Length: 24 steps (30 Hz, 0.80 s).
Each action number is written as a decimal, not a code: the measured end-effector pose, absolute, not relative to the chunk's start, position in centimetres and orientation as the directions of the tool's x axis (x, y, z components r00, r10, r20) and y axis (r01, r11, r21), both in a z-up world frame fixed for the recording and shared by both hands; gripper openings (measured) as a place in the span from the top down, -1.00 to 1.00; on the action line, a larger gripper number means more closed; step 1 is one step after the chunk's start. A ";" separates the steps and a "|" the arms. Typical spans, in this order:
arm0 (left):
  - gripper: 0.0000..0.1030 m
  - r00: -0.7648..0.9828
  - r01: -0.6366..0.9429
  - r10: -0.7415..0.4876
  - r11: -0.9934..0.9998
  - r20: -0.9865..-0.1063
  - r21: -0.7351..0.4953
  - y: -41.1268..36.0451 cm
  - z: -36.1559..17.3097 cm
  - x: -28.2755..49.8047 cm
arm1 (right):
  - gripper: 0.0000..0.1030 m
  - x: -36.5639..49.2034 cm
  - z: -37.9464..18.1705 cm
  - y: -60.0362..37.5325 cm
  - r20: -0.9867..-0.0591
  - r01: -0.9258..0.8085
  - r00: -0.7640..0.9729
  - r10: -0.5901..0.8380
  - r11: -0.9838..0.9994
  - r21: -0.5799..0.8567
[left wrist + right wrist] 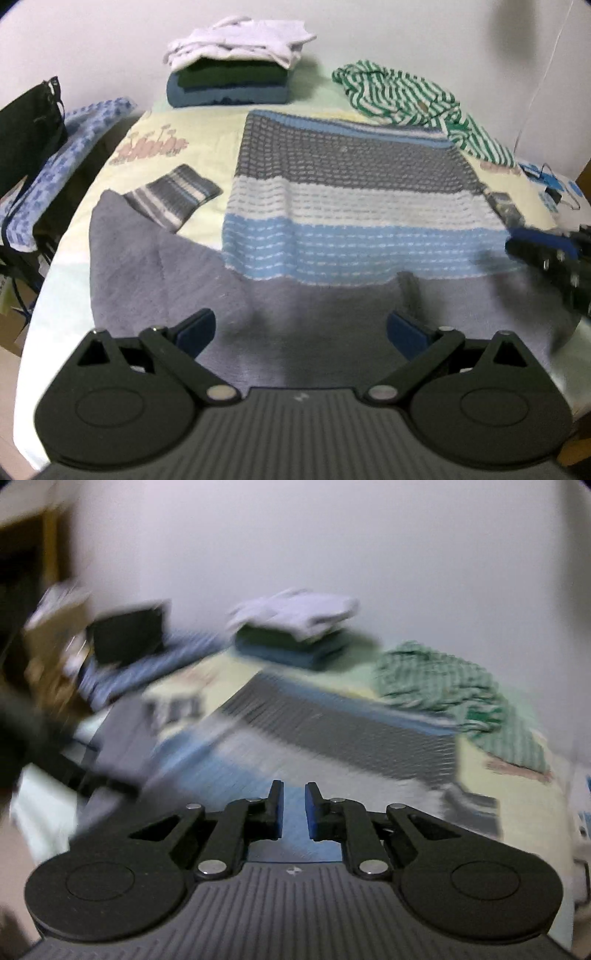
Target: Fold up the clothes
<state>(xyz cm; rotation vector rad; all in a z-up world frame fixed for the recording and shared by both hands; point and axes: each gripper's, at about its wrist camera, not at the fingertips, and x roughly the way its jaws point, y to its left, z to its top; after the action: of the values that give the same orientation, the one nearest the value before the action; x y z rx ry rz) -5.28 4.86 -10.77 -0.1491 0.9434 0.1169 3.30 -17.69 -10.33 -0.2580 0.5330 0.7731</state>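
Observation:
A knitted sweater with grey, white and light-blue bands lies flat on the bed, its plain grey part nearest me. One striped sleeve lies off to its left. My left gripper hovers over the grey part, open wide, with nothing between its fingers. My right gripper shows blurred at the sweater's right edge. In the right wrist view the right gripper is shut down to a narrow slit with nothing held, above the blurred sweater.
A stack of folded clothes sits at the back by the wall. A crumpled green-and-white striped shirt lies at the back right. A black bag and a blue patterned cloth are at the left, off the bed's pale sheet.

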 end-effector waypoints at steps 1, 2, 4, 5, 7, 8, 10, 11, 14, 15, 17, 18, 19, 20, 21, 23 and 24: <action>-0.93 0.576 -0.154 0.025 0.985 -0.817 -0.079 5.1 -11.1 -5.1 | 0.78 3.1 -10.6 -17.4 -0.552 -0.714 0.606 0.573 0.697 -0.060; -0.93 0.571 -0.140 0.014 0.987 -0.821 -0.081 5.2 -11.3 -4.9 | 0.74 3.5 -10.6 -17.6 -0.550 -0.674 0.647 0.528 0.734 -0.087; -0.93 0.564 -0.106 -0.007 0.991 -0.826 -0.081 5.1 -11.8 -4.3 | 0.21 5.1 -10.5 -18.5 -0.550 -0.562 0.725 0.414 0.818 -0.125; -0.93 0.561 -0.084 -0.019 0.993 -0.828 -0.080 4.8 -12.1 -3.9 | 0.02 6.1 -10.5 -18.9 -0.551 -0.500 0.757 0.351 0.854 -0.143; -0.93 0.554 -0.037 -0.053 0.995 -0.831 -0.088 4.1 -12.4 -2.9 | -0.42 7.9 -11.0 -18.9 -0.550 -0.434 0.791 0.269 0.880 -0.194; -0.93 0.551 -0.015 -0.070 0.995 -0.832 -0.094 3.7 -12.5 -2.4 | -0.43 8.7 -11.6 -18.7 -0.551 -0.431 0.796 0.250 0.873 -0.228; -0.93 0.549 0.030 -0.097 0.995 -0.830 -0.096 2.9 -12.5 -1.5 | -0.33 10.4 -13.4 -18.1 -0.564 -0.413 0.805 0.182 0.855 -0.314; -0.93 0.548 0.053 -0.109 0.994 -0.829 -0.096 2.5 -12.5 -1.0 | -0.24 11.4 -14.4 -17.8 -0.579 -0.402 0.803 0.144 0.848 -0.347; -0.93 0.556 0.109 -0.136 0.990 -0.820 -0.090 1.7 -12.1 0.0 | 0.93 14.1 -15.4 -19.4 -0.683 -0.361 0.722 0.115 0.904 -0.229; -0.93 0.560 0.119 -0.142 0.989 -0.817 -0.090 1.7 -12.0 0.1 | 0.94 14.2 -14.8 -20.3 -0.683 -0.328 0.717 0.140 0.932 -0.154; -0.93 0.566 0.127 -0.153 0.987 -0.810 -0.097 2.0 -11.8 0.2 | 0.93 13.3 -13.3 -21.1 -0.651 -0.308 0.738 0.177 0.947 -0.092; -0.93 0.566 0.125 -0.158 0.987 -0.809 -0.105 2.3 -11.7 0.3 | 0.93 12.4 -12.4 -21.2 -0.626 -0.320 0.754 0.199 0.944 -0.085; -0.93 0.565 0.121 -0.163 0.986 -0.809 -0.114 2.7 -11.6 0.4 | 0.93 11.3 -11.6 -21.1 -0.597 -0.350 0.767 0.237 0.933 -0.080; -0.93 0.564 0.114 -0.168 0.986 -0.809 -0.125 3.2 -11.5 0.4 | 0.93 10.1 -10.8 -20.9 -0.572 -0.391 0.768 0.288 0.918 -0.062; -0.93 0.562 0.105 -0.170 0.985 -0.809 -0.134 3.7 -11.4 0.5 | 0.93 8.8 -10.3 -20.3 -0.553 -0.438 0.759 0.343 0.898 -0.045; -0.93 0.563 0.078 -0.162 0.987 -0.810 -0.142 5.0 -11.1 0.4 | 0.93 6.2 -9.8 -18.6 -0.535 -0.534 0.724 0.437 0.845 -0.032; -0.93 0.565 0.065 -0.157 0.987 -0.810 -0.146 5.6 -11.0 0.3 | 0.92 5.0 -9.9 -17.7 -0.539 -0.575 0.698 0.472 0.818 -0.029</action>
<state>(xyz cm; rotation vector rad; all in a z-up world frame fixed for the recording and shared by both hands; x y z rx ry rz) 0.30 5.57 -10.99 -0.1035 0.9625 -0.1307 4.96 -17.70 -9.94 -0.2015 0.5425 0.5876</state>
